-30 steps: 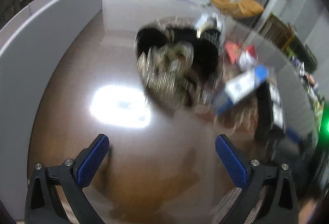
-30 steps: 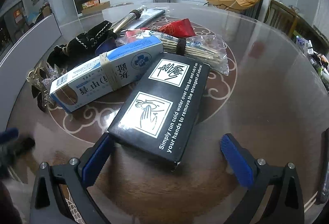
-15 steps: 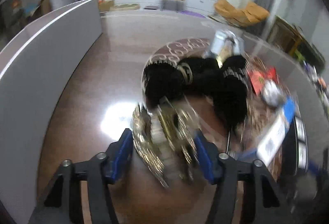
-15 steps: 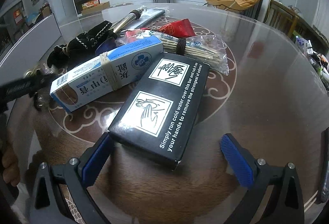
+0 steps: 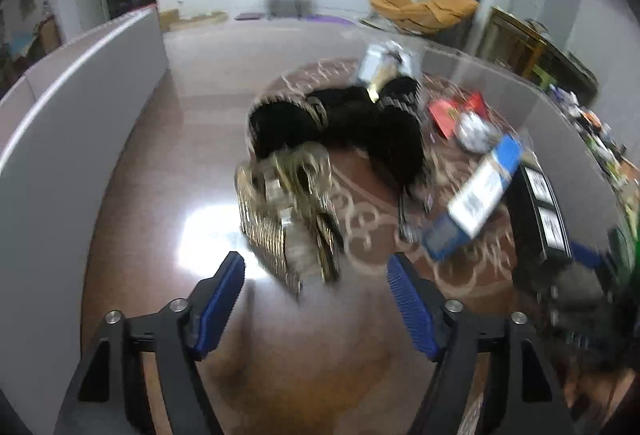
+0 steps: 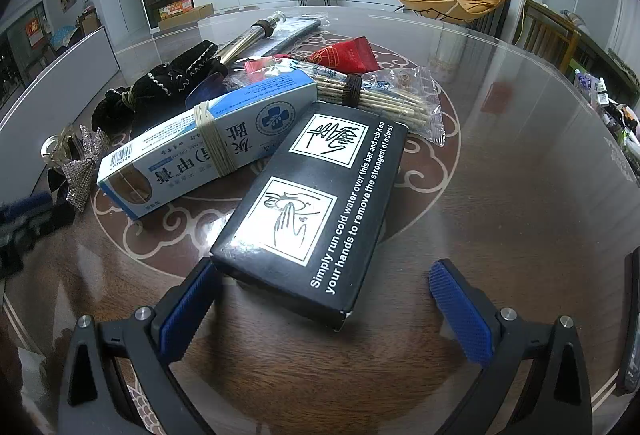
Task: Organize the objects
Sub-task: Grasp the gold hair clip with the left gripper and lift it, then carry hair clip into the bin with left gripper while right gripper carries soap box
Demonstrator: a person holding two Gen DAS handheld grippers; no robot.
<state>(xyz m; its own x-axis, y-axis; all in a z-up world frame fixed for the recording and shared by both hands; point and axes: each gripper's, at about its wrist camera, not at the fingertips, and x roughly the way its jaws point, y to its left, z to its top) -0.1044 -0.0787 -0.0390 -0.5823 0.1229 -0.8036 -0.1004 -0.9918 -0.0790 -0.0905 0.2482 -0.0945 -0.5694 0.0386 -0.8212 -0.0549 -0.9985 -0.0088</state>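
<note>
Your table (image 6: 500, 195) holds one unsorted heap, so nearly everything remains; the black box (image 6: 320, 211) lies before your right gripper (image 6: 324, 299), gaping and empty; your left gripper (image 5: 316, 289), jaws just reopening, holds nothing, the glittery hair clip (image 5: 288, 219) just ahead.

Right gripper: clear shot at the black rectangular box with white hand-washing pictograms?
Probably yes. The right gripper is open, and the black rectangular box has its near end between the blue pads, nothing on top. Its far end leans on the blue-and-white carton.
</note>
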